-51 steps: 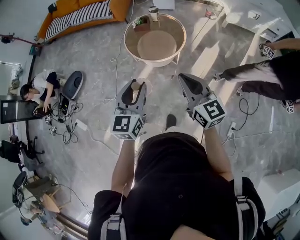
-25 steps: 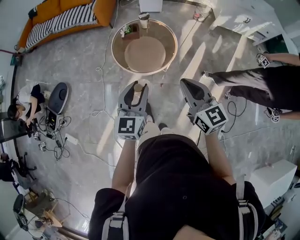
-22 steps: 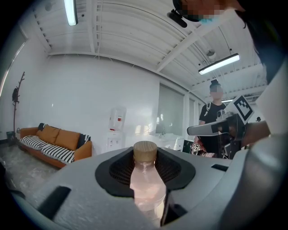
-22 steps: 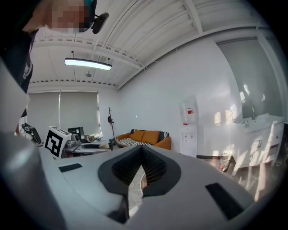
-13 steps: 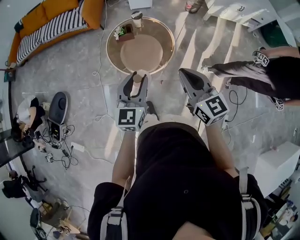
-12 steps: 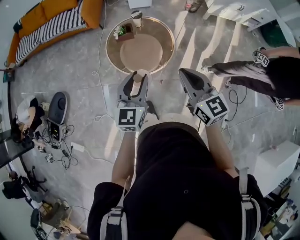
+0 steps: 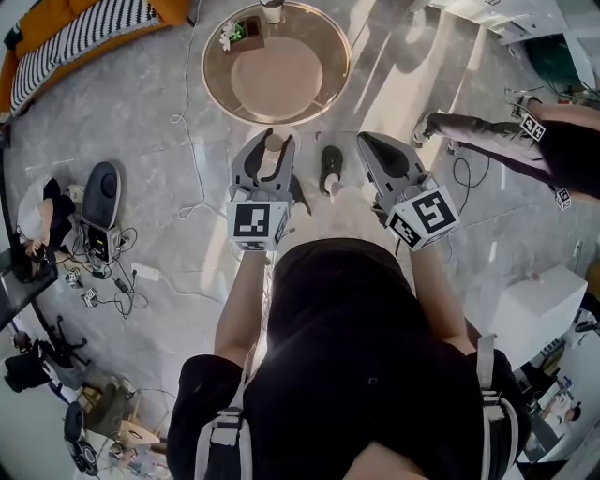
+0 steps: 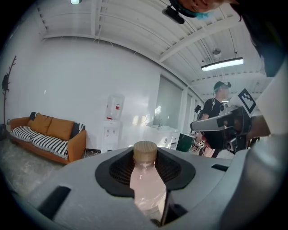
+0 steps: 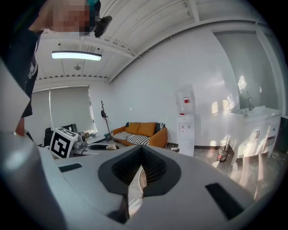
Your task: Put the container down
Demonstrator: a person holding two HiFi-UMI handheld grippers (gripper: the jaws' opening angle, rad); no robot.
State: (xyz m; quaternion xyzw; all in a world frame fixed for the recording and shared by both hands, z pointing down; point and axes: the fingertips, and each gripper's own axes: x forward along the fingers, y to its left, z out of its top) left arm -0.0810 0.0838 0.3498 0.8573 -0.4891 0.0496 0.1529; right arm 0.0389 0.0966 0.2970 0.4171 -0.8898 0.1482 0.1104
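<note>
A small clear bottle [image 8: 145, 182] of pale pink liquid with a round wooden cap [image 7: 274, 142] is the container. My left gripper [image 7: 267, 148] is shut on its neck and holds it upright in the air, above the grey floor. In the left gripper view the bottle stands between the black pads [image 8: 175, 168]. My right gripper [image 7: 377, 152] hangs level beside it, about a hand's width to the right, shut with nothing in it; in the right gripper view [image 9: 141, 167] its pads meet along a thin slit.
A round wooden table [image 7: 214, 89] lies just ahead, with a plant box [image 7: 234, 33] and a cup [image 7: 273, 11] at its far edge. My shoe [image 7: 331, 169] steps between the grippers. Cables [image 7: 183, 112] run across the floor. A seated person [image 7: 36, 223] is left, another person [image 7: 553, 141] right, a white cabinet [image 7: 530, 309] near right.
The whole view has slid as I walk toward the round table, which now lies closer ahead of the grippers. Both grippers keep their pose, and the bottle stays in the left one.
</note>
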